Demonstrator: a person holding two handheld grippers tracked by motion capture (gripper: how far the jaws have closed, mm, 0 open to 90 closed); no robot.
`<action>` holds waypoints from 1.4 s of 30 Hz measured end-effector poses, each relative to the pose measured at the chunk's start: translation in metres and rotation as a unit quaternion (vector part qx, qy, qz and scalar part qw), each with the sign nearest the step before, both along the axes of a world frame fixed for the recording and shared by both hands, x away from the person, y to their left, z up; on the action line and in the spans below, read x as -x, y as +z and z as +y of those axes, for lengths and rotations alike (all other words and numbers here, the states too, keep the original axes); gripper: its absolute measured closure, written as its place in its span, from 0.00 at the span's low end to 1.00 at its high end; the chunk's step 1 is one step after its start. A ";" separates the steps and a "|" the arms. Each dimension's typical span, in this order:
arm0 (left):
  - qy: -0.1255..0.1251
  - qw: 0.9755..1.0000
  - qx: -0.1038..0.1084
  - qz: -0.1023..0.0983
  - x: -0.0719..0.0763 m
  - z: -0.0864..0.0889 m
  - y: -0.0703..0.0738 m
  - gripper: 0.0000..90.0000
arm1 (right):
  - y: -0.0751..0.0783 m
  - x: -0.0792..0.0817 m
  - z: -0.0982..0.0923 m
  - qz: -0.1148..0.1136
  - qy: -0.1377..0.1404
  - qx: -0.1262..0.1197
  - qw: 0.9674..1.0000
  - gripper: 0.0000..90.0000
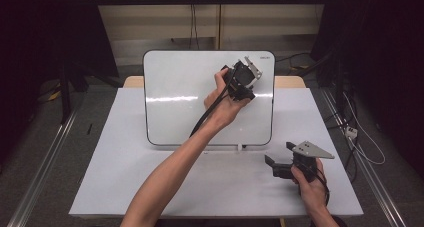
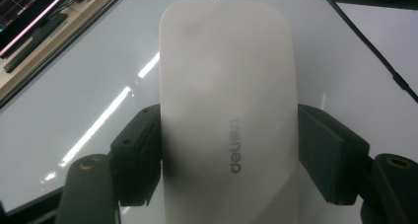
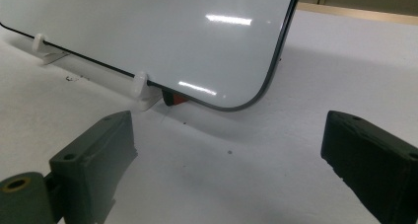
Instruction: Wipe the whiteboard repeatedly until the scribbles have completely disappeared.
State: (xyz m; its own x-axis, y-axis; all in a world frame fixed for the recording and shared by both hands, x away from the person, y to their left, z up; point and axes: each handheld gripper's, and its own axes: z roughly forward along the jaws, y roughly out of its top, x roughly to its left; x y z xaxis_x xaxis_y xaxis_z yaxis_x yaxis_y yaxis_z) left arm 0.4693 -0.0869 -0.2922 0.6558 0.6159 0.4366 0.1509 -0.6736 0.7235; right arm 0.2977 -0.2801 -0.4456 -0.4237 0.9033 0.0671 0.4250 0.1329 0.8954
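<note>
A white eraser (image 2: 229, 115) is gripped by the left tongs (image 1: 243, 80) against the whiteboard (image 1: 180, 97). The right tongs (image 1: 286, 159) are held open over the near right counter (image 1: 225, 187).

Overhead light leaves bright streaks of glare on the whiteboard (image 1: 180, 99). The room around the surface (image 1: 100, 187) is dark. The eraser (image 2: 226, 110) close to the left gripper's camera looks soft and blurred.

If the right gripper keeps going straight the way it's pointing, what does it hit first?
Probably the whiteboard: the open right gripper aims across bare table at the board's lower rounded corner, near a white clip foot. Depth is uncertain.
</note>
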 end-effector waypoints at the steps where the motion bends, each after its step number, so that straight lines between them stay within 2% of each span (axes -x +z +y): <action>1: -0.003 1.000 0.001 0.001 0.000 0.001 0.000 0.34 | 0.000 0.000 0.000 0.000 0.000 0.000 1.000 0.07; 5: 0.002 1.000 0.008 -0.001 -0.002 0.008 0.002 0.34 | 0.000 0.001 -0.001 0.000 0.000 -0.001 1.000 0.07; 9: 0.015 1.000 0.017 0.005 -0.007 0.023 0.007 0.34 | 0.000 0.001 -0.001 0.001 -0.001 -0.002 1.000 0.07; 14: 0.025 0.999 0.019 0.000 -0.010 0.043 0.011 0.34 | 0.000 0.000 0.000 0.001 0.000 0.000 1.000 0.06; 21: 0.058 0.997 0.046 0.006 -0.017 0.079 0.016 0.34 | 0.000 0.000 0.000 0.001 -0.002 0.001 1.000 0.07; 23: 0.058 0.997 0.053 0.011 -0.018 0.083 0.017 0.34 | 0.000 -0.001 0.000 0.001 -0.002 0.001 1.000 0.07; 25: 0.057 0.997 0.045 0.009 -0.017 0.080 0.017 0.34 | 0.000 -0.001 0.001 0.001 -0.002 0.002 1.000 0.07; 27: 0.062 0.998 0.033 -0.002 -0.016 0.072 0.015 0.34 | 0.000 -0.001 0.001 0.002 -0.002 0.003 1.000 0.07; 32: 0.059 0.997 0.039 0.003 -0.018 0.063 0.016 0.34 | 0.000 -0.001 0.000 0.002 -0.001 0.001 1.000 0.07; 42: 0.039 0.999 0.030 0.001 -0.016 0.037 0.015 0.34 | 0.000 -0.001 0.000 0.002 -0.001 -0.001 1.000 0.07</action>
